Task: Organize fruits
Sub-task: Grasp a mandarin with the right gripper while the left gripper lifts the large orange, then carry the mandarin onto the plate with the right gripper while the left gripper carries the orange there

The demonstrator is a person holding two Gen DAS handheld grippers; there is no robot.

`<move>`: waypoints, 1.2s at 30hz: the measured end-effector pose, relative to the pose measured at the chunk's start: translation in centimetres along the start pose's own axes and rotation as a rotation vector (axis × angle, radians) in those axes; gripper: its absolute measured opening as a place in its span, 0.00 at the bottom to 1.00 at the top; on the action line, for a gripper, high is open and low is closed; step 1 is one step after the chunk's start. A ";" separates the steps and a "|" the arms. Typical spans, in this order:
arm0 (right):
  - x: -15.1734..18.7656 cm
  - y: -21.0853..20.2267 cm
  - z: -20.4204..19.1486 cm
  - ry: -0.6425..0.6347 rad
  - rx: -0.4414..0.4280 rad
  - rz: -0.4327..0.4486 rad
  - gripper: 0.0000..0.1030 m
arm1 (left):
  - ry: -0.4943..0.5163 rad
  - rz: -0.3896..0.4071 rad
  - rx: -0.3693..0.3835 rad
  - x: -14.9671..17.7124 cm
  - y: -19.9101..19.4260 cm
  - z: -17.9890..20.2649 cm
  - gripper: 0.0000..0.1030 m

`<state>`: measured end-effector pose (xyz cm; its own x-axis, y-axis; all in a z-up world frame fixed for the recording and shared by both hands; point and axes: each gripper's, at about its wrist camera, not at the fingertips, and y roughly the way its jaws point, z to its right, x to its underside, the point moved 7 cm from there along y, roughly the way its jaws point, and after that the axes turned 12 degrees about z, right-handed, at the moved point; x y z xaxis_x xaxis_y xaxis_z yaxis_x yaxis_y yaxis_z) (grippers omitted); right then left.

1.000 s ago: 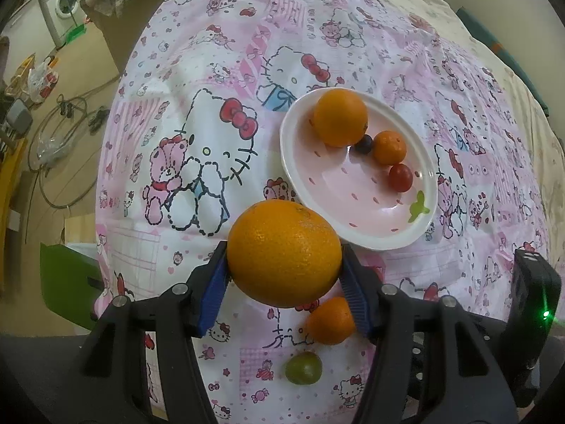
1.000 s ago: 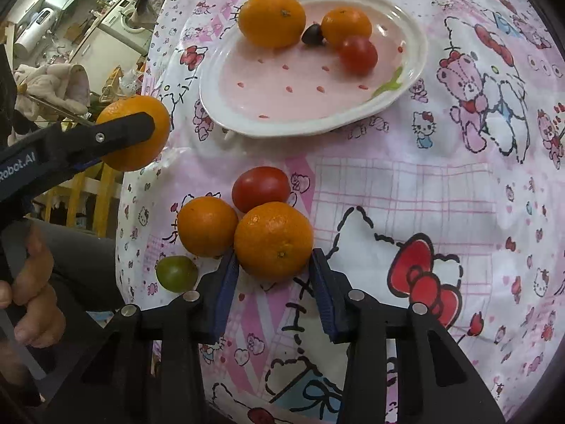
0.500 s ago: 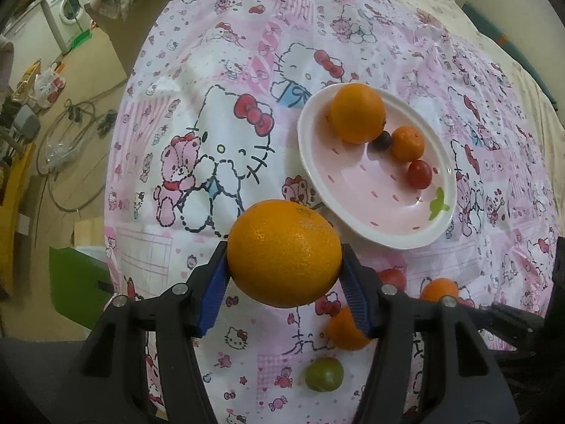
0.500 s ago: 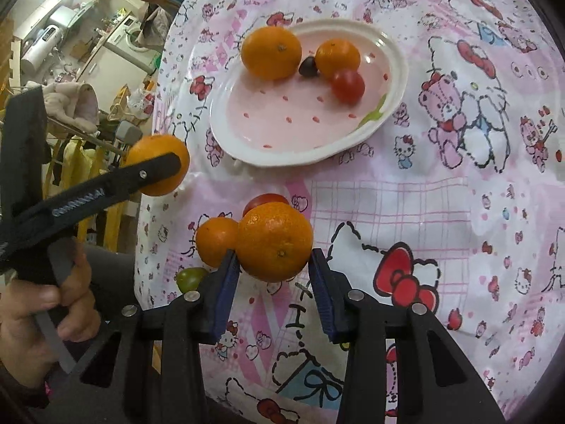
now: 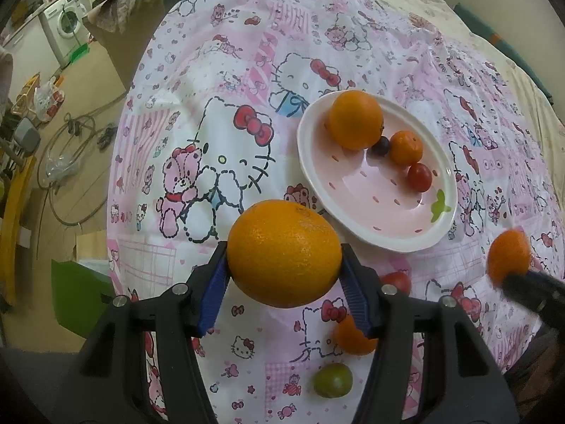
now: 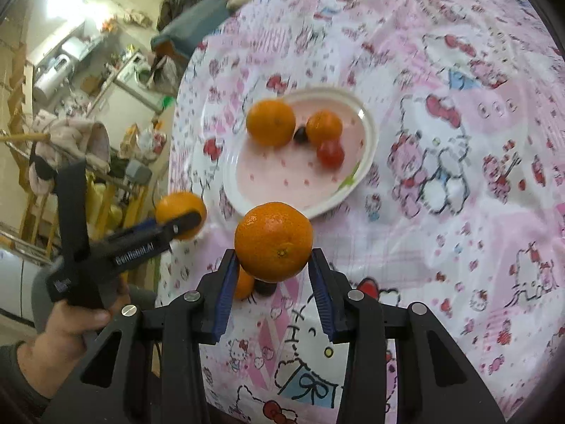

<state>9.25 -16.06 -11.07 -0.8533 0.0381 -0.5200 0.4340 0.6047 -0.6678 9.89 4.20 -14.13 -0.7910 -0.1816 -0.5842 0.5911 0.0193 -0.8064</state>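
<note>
Fingers of the left gripper clamp a large orange just short of the plate; the right gripper pinches a mandarin beside that plate, both angled downward.

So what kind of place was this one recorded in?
Most likely a lived-in home, not a lab. The table wears a pink cartoon-cat tablecloth with a plate of fruit on it, a front-loading washing machine stands in the background, and cables and bags lie on the floor beside it.
</note>
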 end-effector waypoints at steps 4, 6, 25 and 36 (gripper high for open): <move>-1.8 -1.5 0.6 0.038 -0.009 0.079 0.41 | 0.007 0.026 0.011 -0.4 -0.4 0.4 0.54; -2.8 -2.3 0.9 0.054 -0.016 0.124 0.41 | 0.005 0.042 0.022 -0.7 -0.7 0.6 0.54; -9.5 -1.0 2.7 0.052 -0.064 0.159 0.41 | 0.014 0.079 0.114 -7.7 0.3 2.5 0.54; -10.5 4.7 5.5 0.028 0.018 0.056 0.41 | 0.100 -0.031 0.149 -5.4 5.4 6.9 0.54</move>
<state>21.81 -17.93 -11.68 -0.8354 0.0941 -0.5416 0.4859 0.5869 -0.6476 18.40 -1.49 -14.68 -0.8168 -0.0807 -0.5713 0.5769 -0.1318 -0.8061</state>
